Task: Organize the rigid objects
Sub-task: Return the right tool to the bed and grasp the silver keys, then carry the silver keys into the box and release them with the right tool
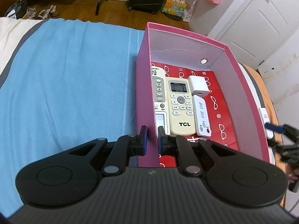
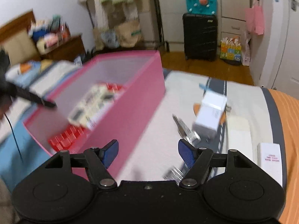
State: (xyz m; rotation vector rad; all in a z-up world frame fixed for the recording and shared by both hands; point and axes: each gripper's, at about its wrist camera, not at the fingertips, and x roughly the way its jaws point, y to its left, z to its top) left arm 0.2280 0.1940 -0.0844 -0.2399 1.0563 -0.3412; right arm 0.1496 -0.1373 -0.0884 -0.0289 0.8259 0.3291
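On the bed, these were the things in view, largest first.

Blue towel [image 1: 65, 78]: lay spread over the bed, left of the box.

Pink box [image 1: 144, 85]: stood open-topped at the towel's right edge, its floor lined with red paper printed with white glasses; in the right wrist view it was blurred [image 2: 130, 100].

Left gripper [image 1: 151, 140]: its two blue-padded fingers straddled the box's near left wall, one outside and one inside, closed nearly onto the wall; whether the pads pressed it could not be told.

Right gripper [image 2: 148, 155]: fingers spread wide with nothing between them, held above the white bedding right of the box.

TCL remote [image 1: 180, 104]: lay flat in the box, lengthwise, just beside a second cream remote [image 1: 158, 97] that lay against the left wall.

Small white remote [image 1: 202, 115]: lay in the box just right of the TCL remote.

White charger cube [image 1: 198, 85]: sat in the box, touching the far end of the small white remote.

White box outside [image 2: 211, 113]: rested on the bedding right of the pink box, blurred.

Metal pieces [image 2: 185, 130]: lay near that white box, ahead of the right gripper's fingers, too blurred to identify.
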